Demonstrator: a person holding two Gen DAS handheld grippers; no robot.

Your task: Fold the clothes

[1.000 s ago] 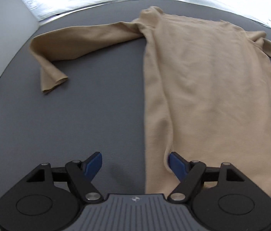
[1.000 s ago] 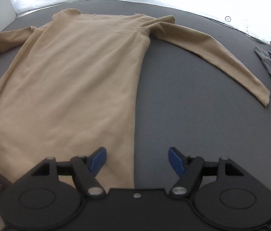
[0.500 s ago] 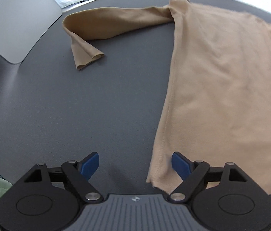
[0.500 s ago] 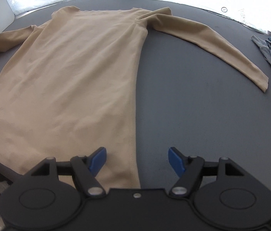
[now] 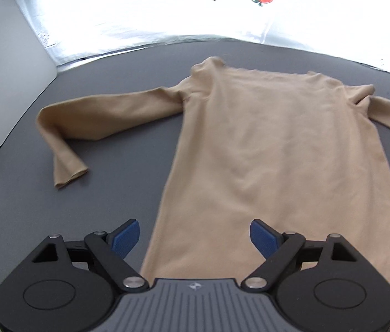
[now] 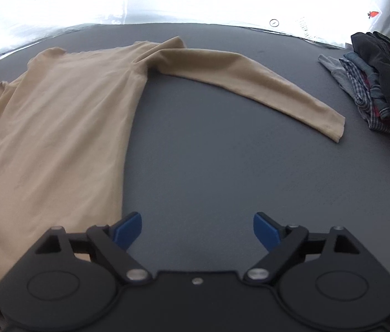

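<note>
A tan long-sleeved top (image 5: 278, 152) lies flat on the dark grey table (image 5: 106, 207), collar at the far side; it also shows in the right wrist view (image 6: 56, 127). Its left sleeve (image 5: 89, 121) bends back at the cuff. Its right sleeve (image 6: 244, 83) stretches straight out to the right. My left gripper (image 5: 195, 238) is open and empty above the top's lower left edge. My right gripper (image 6: 197, 231) is open and empty above bare table, just right of the top's lower right edge.
A pile of folded dark and plaid clothes (image 6: 375, 83) sits at the table's far right. A bright white sheet with strawberry prints (image 5: 195, 13) runs along the far edge. A grey panel (image 5: 1, 69) stands at the left.
Both grippers have lifted and tilted up, so more of the far table and the backdrop shows. The left one swung left, then back over the top's edge. The top has not moved.
</note>
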